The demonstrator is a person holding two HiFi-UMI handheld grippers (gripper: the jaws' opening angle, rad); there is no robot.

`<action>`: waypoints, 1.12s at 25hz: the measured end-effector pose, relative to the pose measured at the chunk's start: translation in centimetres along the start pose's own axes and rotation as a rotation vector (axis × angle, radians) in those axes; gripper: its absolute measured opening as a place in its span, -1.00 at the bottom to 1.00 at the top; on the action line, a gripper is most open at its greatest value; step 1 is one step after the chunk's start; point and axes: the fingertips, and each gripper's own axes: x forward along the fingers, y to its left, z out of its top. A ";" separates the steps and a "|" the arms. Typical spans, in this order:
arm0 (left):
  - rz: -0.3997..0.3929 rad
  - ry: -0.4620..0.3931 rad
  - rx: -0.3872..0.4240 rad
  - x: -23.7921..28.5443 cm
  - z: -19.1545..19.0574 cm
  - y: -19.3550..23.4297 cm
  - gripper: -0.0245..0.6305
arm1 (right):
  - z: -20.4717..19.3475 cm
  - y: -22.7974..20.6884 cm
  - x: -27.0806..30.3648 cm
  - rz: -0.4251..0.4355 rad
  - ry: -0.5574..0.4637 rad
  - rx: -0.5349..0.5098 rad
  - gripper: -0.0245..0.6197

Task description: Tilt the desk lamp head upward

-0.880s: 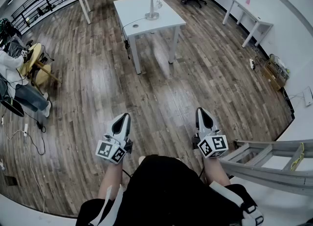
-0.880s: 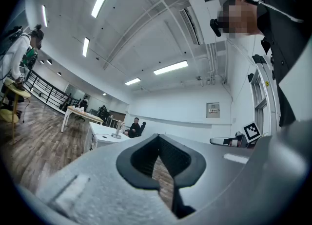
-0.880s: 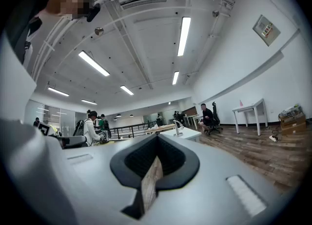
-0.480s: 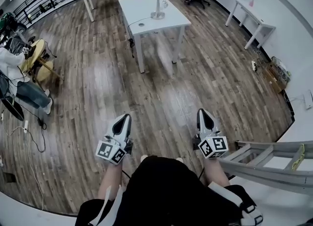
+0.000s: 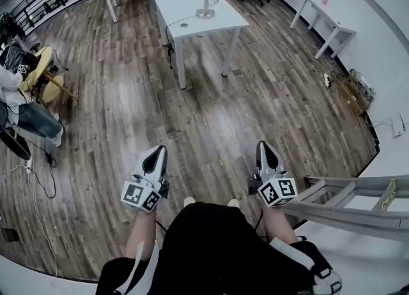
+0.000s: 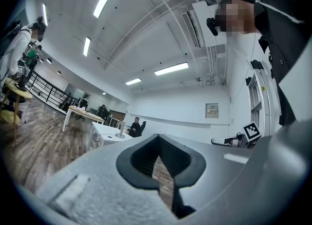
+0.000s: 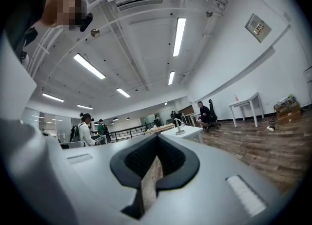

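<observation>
both claws are shut tight with nothing between them. the left claw [image 5: 157, 153] and the right claw [image 5: 264, 147] hang low over the wooden floor [image 5: 211, 115], just ahead of the person's dark clothing, and point toward the far white surface [image 5: 185, 6]. the desk lamp [image 5: 206, 5] stands on that surface, toward its far right part and well apart from both claws. a dark cable runs from it to the near left edge. compared with the earlier frames, the claws keep almost the same place and stay shut. the surface and lamp now sit a little nearer the top of the head view. a metal ladder [image 5: 345, 201] lies at the right.
</observation>
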 end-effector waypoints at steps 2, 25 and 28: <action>-0.012 -0.006 -0.008 -0.4 -0.1 0.1 -0.93 | -0.1 -0.1 -0.4 -0.020 -0.001 0.008 -0.92; 0.101 -0.030 0.042 9.8 0.3 4.2 -0.93 | 2.5 -8.8 12.0 0.015 -0.029 -0.002 -0.92; 0.088 -0.032 0.055 13.5 0.0 3.4 -0.93 | 3.3 -11.7 13.5 0.016 -0.037 0.008 -0.92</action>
